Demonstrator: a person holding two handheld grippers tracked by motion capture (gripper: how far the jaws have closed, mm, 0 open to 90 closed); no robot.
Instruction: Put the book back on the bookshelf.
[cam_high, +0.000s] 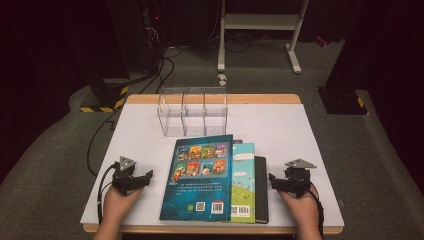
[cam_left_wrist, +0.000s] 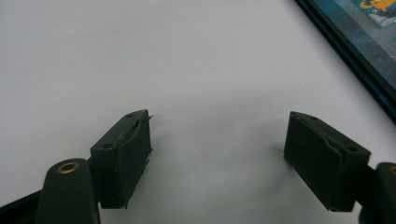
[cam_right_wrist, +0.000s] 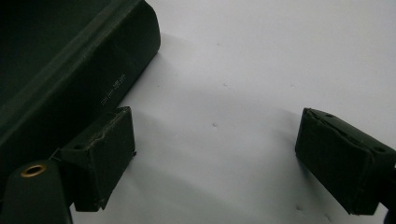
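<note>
A stack of books lies in the middle of the white table (cam_high: 280, 125). On top is a dark blue book (cam_high: 199, 177) with small coloured pictures; under it a light teal book (cam_high: 244, 182), and at the bottom a black book (cam_high: 261, 189) (cam_right_wrist: 70, 79). My left gripper (cam_high: 141, 181) (cam_left_wrist: 217, 158) rests on the table left of the stack, open, with bare table between its jaws; the blue book's edge (cam_left_wrist: 359, 51) shows at the upper right. My right gripper (cam_high: 276, 181) (cam_right_wrist: 215, 158) is open just right of the black book's spine, holding nothing.
A clear plastic organizer (cam_high: 193, 111) with upright dividers stands at the back of the table, just behind the books. Beyond the table are a white frame stand (cam_high: 260, 30), cables on the grey floor and yellow-black striped bases (cam_high: 105, 102).
</note>
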